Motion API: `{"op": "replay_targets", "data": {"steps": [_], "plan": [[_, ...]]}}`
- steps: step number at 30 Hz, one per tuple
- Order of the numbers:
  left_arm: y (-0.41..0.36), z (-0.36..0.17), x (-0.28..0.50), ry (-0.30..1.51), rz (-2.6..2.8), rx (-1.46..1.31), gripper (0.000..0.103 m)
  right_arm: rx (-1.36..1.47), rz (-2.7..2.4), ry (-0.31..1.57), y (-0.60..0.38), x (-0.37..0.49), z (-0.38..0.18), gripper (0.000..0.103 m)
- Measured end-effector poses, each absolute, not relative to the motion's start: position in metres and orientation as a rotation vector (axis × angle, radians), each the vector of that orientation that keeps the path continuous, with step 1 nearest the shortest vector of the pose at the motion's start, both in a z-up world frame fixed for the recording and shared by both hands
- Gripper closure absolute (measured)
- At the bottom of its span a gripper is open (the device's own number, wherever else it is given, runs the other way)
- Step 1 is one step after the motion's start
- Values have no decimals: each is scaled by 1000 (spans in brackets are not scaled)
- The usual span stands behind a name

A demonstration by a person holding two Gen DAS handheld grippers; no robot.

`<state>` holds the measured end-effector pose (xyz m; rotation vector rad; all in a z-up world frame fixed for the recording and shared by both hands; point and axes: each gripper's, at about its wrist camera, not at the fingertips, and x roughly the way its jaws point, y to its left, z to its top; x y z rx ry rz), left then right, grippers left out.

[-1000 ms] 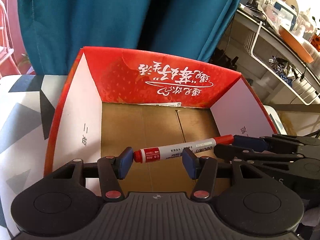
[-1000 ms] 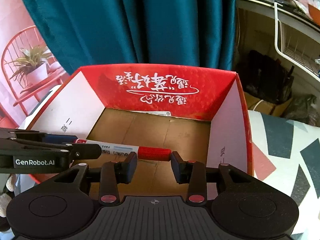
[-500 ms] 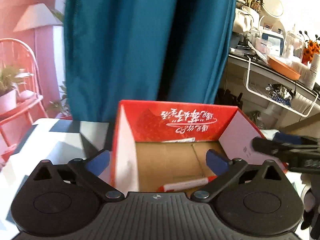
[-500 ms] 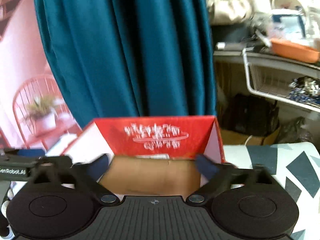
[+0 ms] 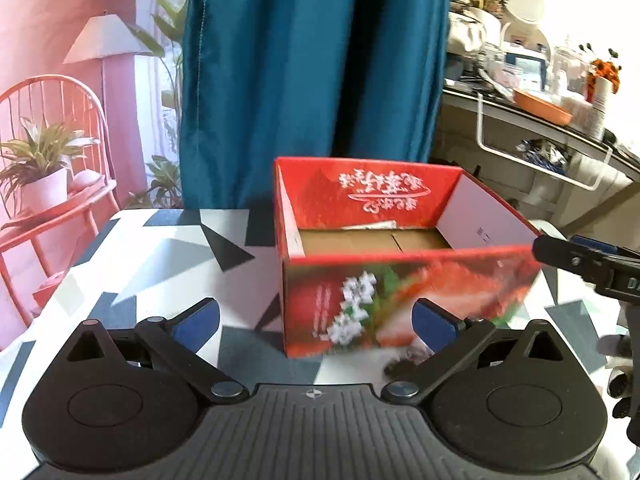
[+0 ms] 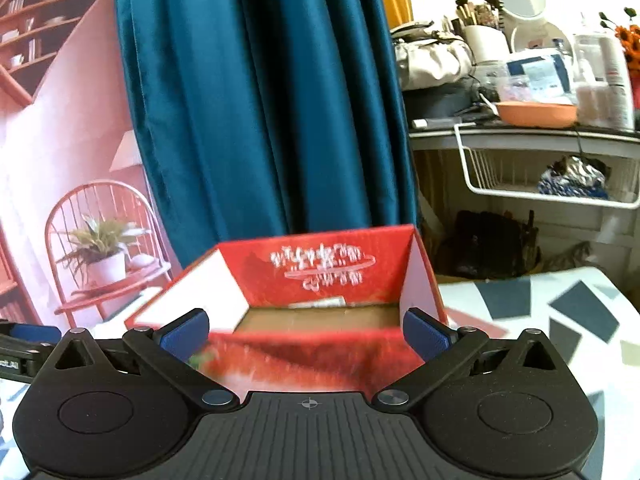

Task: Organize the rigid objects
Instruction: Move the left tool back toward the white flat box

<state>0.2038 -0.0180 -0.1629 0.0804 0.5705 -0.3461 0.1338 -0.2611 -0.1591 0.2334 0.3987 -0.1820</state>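
Both tongs (image 5: 316, 322) (image 6: 306, 334) wide open, empty | left view alone shows box (image 5: 404, 300) front flowers

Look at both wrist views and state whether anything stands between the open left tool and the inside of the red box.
Yes: the red box's near wall. The left tool hangs open and empty in front of that wall, outside the box, so the wall hides most of the floor. The right tool is likewise open and empty at the near wall.

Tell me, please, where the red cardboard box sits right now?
The red cardboard box stands on the patterned table before the teal curtain, just ahead of both grippers, centre-right in the left wrist view.
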Motion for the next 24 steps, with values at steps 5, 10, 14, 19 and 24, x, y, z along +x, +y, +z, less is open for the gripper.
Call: {"op": "replay_targets", "data": {"steps": [5, 10, 14, 19, 24], "plan": [[-15, -185, 182, 596, -350, 67, 0, 247, -174, 423, -247, 105, -175, 0], [-10, -205, 165, 625, -361, 30, 0, 273, -145, 495, -232, 80, -194, 0], [-11, -221, 153, 651, -388, 27, 0, 274, -145, 559, -221, 64, -212, 0], [-11, -233, 145, 666, -413, 27, 0, 262, -160, 632, -209, 54, -231, 0], [-15, -246, 139, 654, -443, 41, 0, 172, -148, 656, -190, 50, -245, 0]]}}
